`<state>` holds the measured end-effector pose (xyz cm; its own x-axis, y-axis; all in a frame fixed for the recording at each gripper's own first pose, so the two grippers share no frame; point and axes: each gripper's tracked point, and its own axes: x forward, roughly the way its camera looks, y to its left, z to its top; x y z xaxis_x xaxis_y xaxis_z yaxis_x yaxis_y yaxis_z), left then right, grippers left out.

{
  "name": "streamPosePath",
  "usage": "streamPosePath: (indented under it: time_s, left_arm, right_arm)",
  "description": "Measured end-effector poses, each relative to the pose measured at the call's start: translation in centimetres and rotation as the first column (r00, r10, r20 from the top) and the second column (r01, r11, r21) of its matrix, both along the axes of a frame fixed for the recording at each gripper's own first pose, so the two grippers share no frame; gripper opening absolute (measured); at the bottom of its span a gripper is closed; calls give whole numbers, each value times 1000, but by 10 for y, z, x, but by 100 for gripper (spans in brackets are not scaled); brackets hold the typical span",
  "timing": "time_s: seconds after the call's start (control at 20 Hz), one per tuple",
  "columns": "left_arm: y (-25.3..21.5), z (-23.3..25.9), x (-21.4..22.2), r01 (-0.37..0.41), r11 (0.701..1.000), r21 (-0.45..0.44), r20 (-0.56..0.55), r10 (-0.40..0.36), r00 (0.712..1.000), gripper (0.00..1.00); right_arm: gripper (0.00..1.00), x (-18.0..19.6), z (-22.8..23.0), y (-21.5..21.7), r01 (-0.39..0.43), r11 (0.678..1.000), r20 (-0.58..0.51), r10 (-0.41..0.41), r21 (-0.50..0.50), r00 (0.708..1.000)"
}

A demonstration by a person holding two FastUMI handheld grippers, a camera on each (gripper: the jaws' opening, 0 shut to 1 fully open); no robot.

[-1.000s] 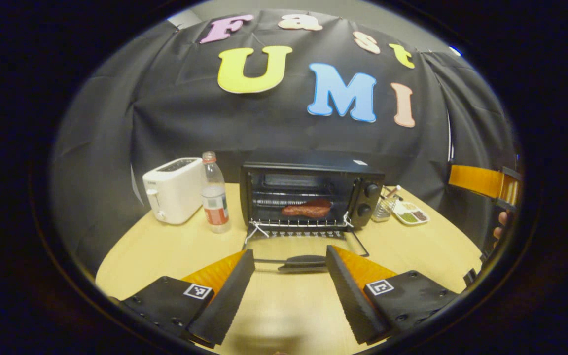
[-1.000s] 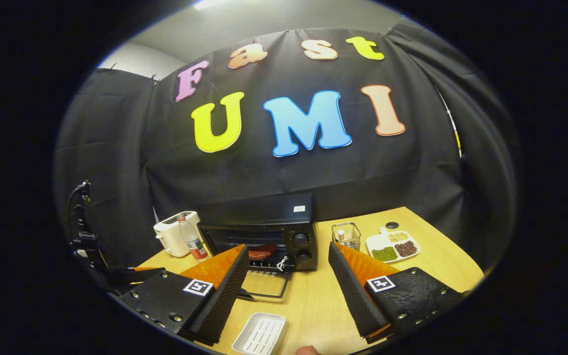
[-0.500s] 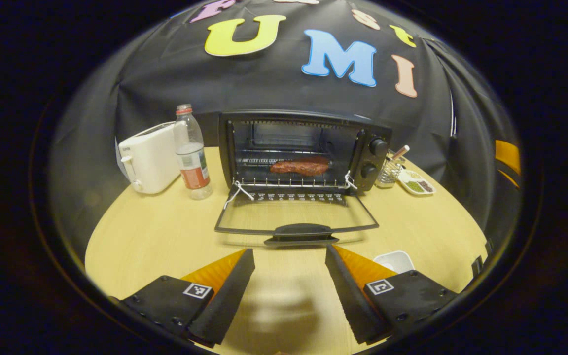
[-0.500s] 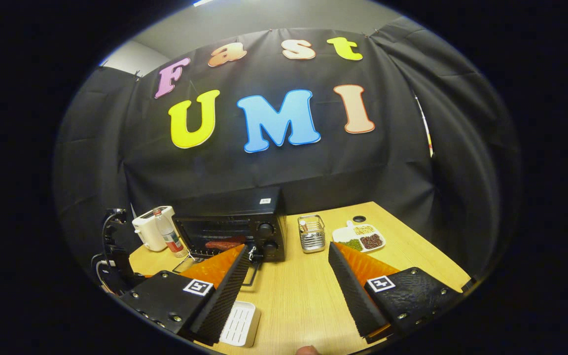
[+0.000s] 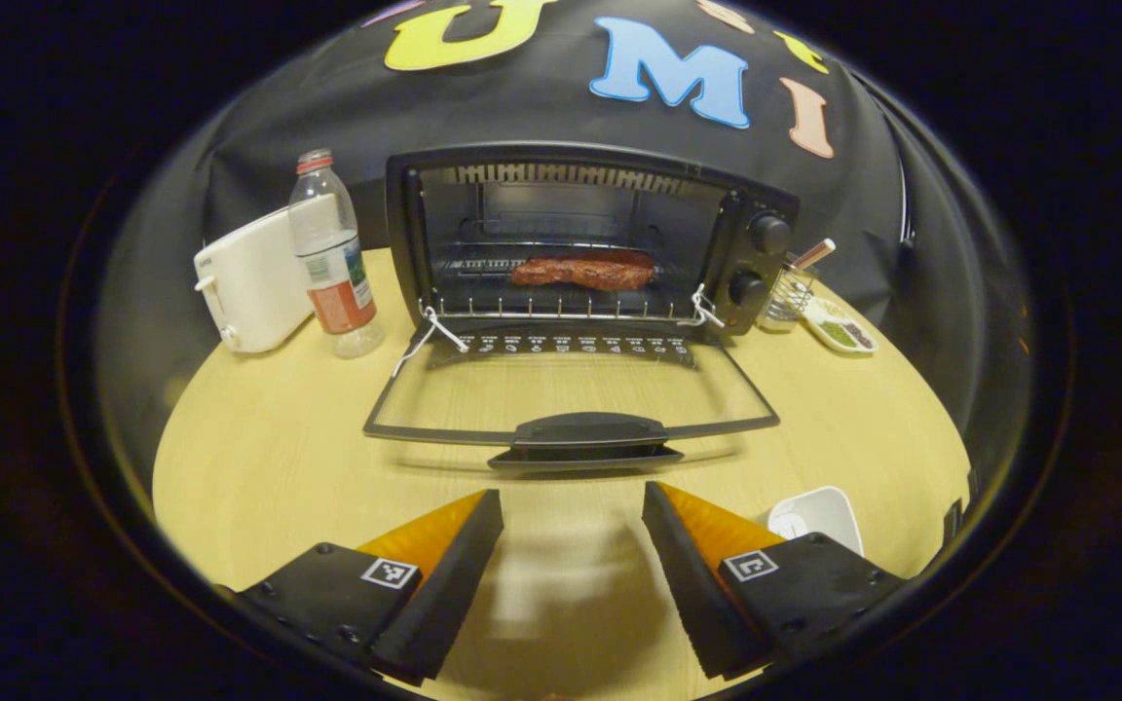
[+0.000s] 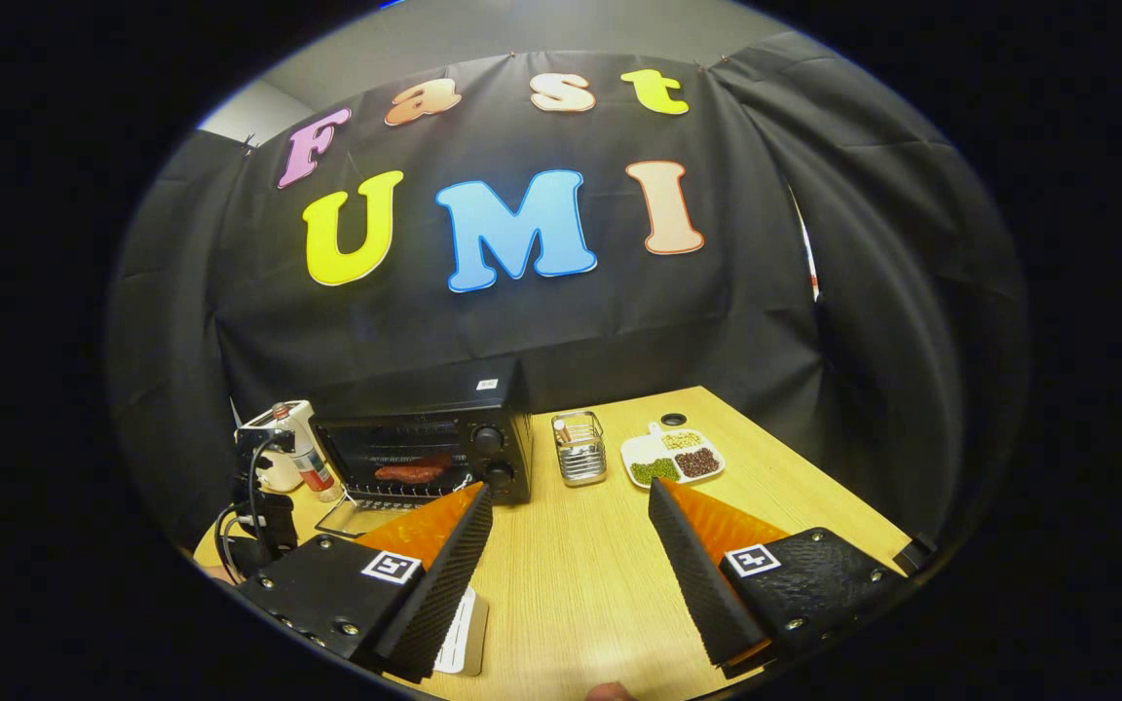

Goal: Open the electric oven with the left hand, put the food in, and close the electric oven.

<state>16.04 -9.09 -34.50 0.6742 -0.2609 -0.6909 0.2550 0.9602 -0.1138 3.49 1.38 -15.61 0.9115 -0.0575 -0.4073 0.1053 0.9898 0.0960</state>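
Note:
A black electric oven [image 5: 761,209] stands on the wooden table [image 5: 269,458] with its glass door [image 5: 571,394] folded flat down, the door handle [image 5: 588,429] nearest me. A reddish-brown piece of food [image 5: 582,271] lies on the rack inside. My left gripper [image 5: 573,516] is open just in front of the handle, nothing between its fingers. In the right gripper view the oven [image 6: 425,428] with the food [image 6: 413,471] sits farther off at the left. My right gripper [image 6: 571,516] is open and empty over the table, and the left gripper [image 6: 264,506] shows at the far left.
A white toaster [image 5: 247,282] and a plastic bottle [image 5: 332,258] stand left of the oven. A wire holder [image 6: 579,448] and a divided dish of beans [image 6: 670,458] sit to its right. A white ridged tray [image 5: 819,513] lies by my right finger.
The left gripper has moved closer to the oven and tilted down, so the open door and handle now lie just ahead. The right gripper has drawn back and swung right.

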Motion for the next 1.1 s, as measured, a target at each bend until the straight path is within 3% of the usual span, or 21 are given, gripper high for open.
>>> streamPosePath:
  time_s: [0.45,1.1]
  left_arm:
    - [-10,-19,12,36,998,43,-6,-36,999,100]
    - [-10,-8,17,-15,995,102,85,6,996,97]
  right_arm:
    - [98,3,-1,2,-2,1000,-9,1,-28,1000]
    - [98,3,6,-13,21,998,15,-21,-64,1000]
